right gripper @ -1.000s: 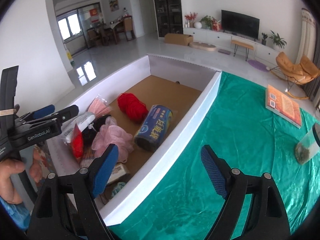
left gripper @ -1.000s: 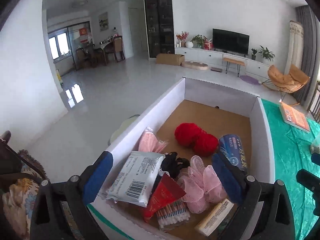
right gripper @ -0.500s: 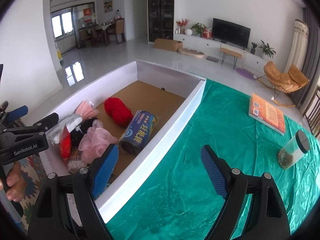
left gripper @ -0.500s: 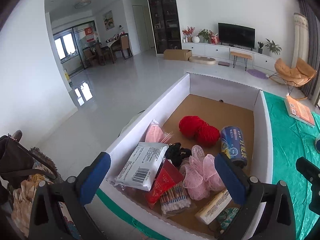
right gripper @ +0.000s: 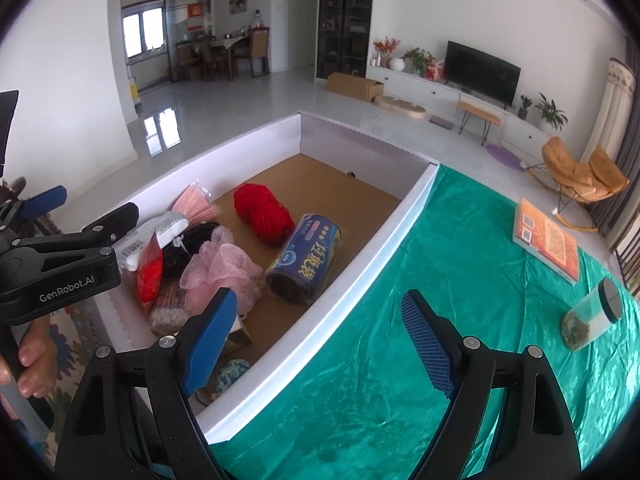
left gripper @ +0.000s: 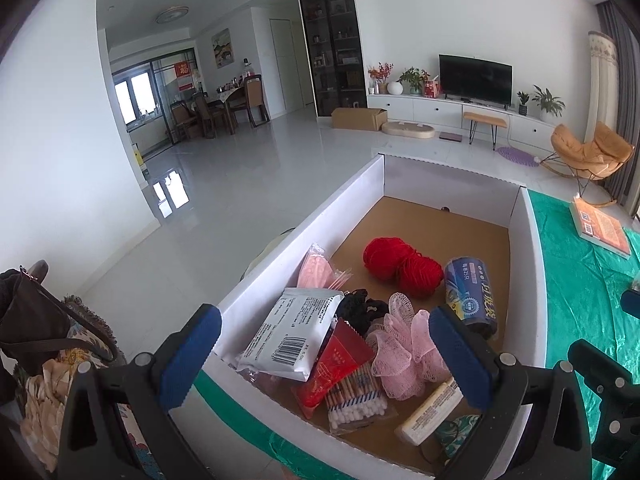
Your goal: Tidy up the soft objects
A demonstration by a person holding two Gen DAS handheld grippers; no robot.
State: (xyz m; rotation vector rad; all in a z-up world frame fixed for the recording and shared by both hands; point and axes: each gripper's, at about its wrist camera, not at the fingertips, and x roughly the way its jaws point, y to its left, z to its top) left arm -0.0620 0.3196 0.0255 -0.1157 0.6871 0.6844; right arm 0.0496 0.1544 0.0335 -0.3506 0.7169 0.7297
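A white cardboard box (left gripper: 532,280) (right gripper: 400,216) holds red yarn (left gripper: 398,262) (right gripper: 262,212), a pink mesh sponge (left gripper: 404,348) (right gripper: 218,268), a blue roll of bags (left gripper: 472,296) (right gripper: 306,262), a white wipes pack (left gripper: 292,330), pink masks (left gripper: 318,270), a black scrunchie (left gripper: 360,310), a red packet (left gripper: 340,364), cotton swabs (left gripper: 356,402) and a soap bar (left gripper: 430,412). My left gripper (left gripper: 324,360) is open and empty above the box's near end. My right gripper (right gripper: 320,336) is open and empty over the box's right wall. The left gripper (right gripper: 60,252) shows in the right wrist view.
A green cloth (right gripper: 460,300) covers the table right of the box. An orange book (right gripper: 546,240) and a clear jar with a grey lid (right gripper: 592,316) lie on it at the far right. A dark bag (left gripper: 32,320) sits at the left, off the table.
Both grippers have pulled back and risen a little from the box. The box's contents have not moved. Both stay open.
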